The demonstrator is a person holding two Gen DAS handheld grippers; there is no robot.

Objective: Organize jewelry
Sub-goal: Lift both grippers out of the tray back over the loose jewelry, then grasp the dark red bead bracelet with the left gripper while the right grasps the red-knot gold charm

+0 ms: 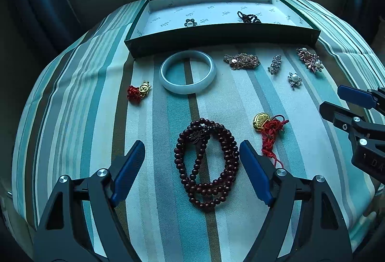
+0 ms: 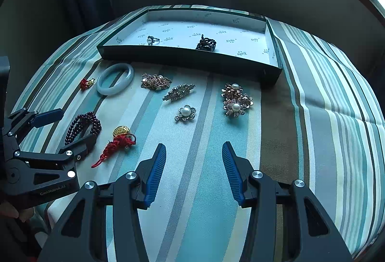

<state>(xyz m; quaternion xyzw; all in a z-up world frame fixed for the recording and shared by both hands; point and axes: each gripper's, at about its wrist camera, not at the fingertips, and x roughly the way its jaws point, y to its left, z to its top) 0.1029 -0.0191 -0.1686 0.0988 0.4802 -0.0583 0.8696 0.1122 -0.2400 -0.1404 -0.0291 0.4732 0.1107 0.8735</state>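
On the striped bench, the left gripper (image 1: 192, 167) hangs with its jaws spread wide on either side of the dark red bead necklace (image 1: 207, 164). Beyond it lies the pale jade bangle (image 1: 187, 72); behind that stands the open box (image 1: 221, 39). The right gripper (image 2: 194, 171) gapes, holding nothing.

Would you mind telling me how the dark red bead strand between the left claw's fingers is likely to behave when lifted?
The bead strand lies in loose overlapping loops, so it will probably hang floppy and unwind. Its round beads look glossy, so they may slip or roll between the open left claw's fingers. Pinching several loops together seems safer.
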